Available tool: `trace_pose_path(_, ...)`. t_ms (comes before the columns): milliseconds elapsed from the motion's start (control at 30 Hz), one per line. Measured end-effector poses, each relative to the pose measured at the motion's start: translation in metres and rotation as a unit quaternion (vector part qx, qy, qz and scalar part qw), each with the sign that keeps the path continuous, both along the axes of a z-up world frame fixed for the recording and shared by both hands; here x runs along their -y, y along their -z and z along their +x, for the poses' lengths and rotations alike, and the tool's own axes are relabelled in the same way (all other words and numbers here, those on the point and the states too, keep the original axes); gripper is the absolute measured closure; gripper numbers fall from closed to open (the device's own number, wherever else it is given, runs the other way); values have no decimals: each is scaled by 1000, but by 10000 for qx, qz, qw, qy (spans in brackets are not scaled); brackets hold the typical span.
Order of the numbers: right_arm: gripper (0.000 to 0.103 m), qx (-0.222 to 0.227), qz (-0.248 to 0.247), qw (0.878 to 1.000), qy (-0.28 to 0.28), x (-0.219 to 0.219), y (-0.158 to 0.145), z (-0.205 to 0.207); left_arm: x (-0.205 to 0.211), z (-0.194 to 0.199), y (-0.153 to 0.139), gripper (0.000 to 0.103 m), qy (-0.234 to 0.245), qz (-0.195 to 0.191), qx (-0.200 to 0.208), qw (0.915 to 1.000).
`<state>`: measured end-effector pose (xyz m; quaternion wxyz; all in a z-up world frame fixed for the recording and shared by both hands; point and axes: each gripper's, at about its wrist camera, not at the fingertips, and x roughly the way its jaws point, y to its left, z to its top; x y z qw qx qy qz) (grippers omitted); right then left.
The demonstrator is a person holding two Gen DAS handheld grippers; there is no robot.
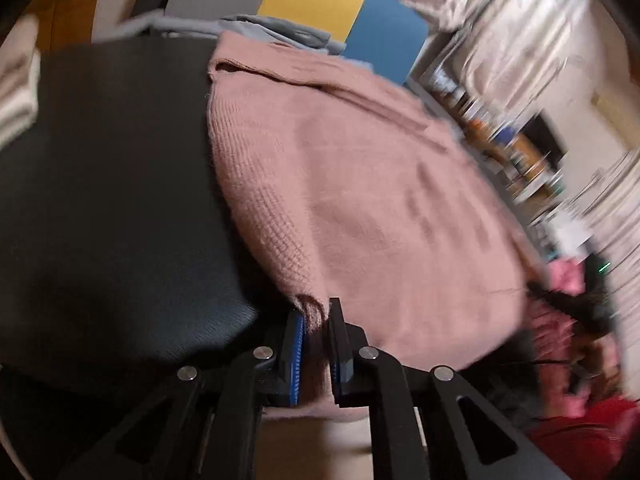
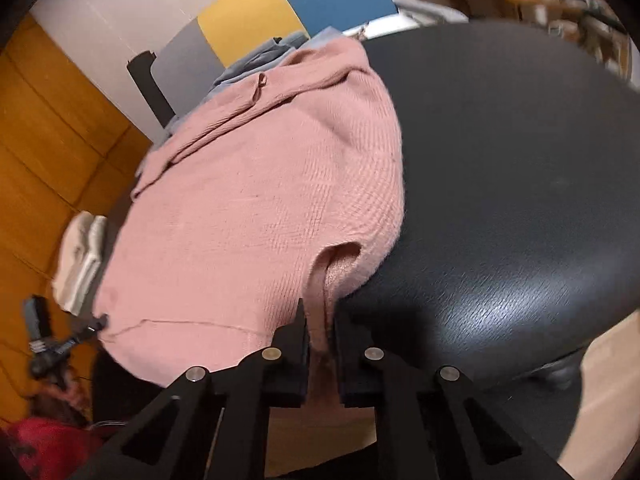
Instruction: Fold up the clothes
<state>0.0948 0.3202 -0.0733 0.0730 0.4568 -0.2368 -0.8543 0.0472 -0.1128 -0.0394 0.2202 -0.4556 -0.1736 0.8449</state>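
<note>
Pink knit sweater (image 1: 360, 184) lay spread over the black bench (image 1: 100, 200), filling mid-frame. Left claw (image 1: 318, 320) clamped one near hem corner, right claw (image 2: 320, 320) the other, probably to lift the hem evenly for a fold.

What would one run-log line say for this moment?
left gripper: shut on pink sweater | right gripper: shut on pink sweater | sweater on black table

Both grippers are matte black, with angular linkage arms joined by round silver pins. The left gripper (image 1: 318, 320) carries ribbed blue pads (image 1: 296, 356). The right gripper (image 2: 320, 320) shows plain black fingers (image 2: 294, 344).
</note>
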Motion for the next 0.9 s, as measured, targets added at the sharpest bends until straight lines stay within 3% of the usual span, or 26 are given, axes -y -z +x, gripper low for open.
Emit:
trace_pose_path(167, 93, -10, -875, 9961, 140, -17, -8, 12, 27, 15, -15, 94, -95, 896, -153, 9958)
trace_pose_path(300, 93, -186, -1588, 9871, 13, -27, -25, 26, 56, 30, -31, 94, -189, 1591, -132, 9870)
trace_pose_path(400, 93, -454, -2035, 9779, -160, -33, -44, 41, 76, 42, -41, 94, -337, 2105, -95, 9770)
trace_pose_path(533, 93, -920, -2839, 9540, -277, -39, -71, 50, 90, 44, -59, 94, -510, 2735, -222, 9603)
trace_pose_path(600, 93, -1088, -2985, 9477, -312, -39, -83, 48, 96, 37, -68, 94, -579, 3018, -332, 9510)
trace_pose_path(700, 94, -1260, -3150, 9402, -315, -37, -95, 26, 97, 9, -77, 94, -640, 3203, -391, 9444)
trace_pose_path(900, 94, -1156, -3189, 9407, -33, -41, -85, -60, 86, -78, -69, 93, -788, 3000, -165, 9505)
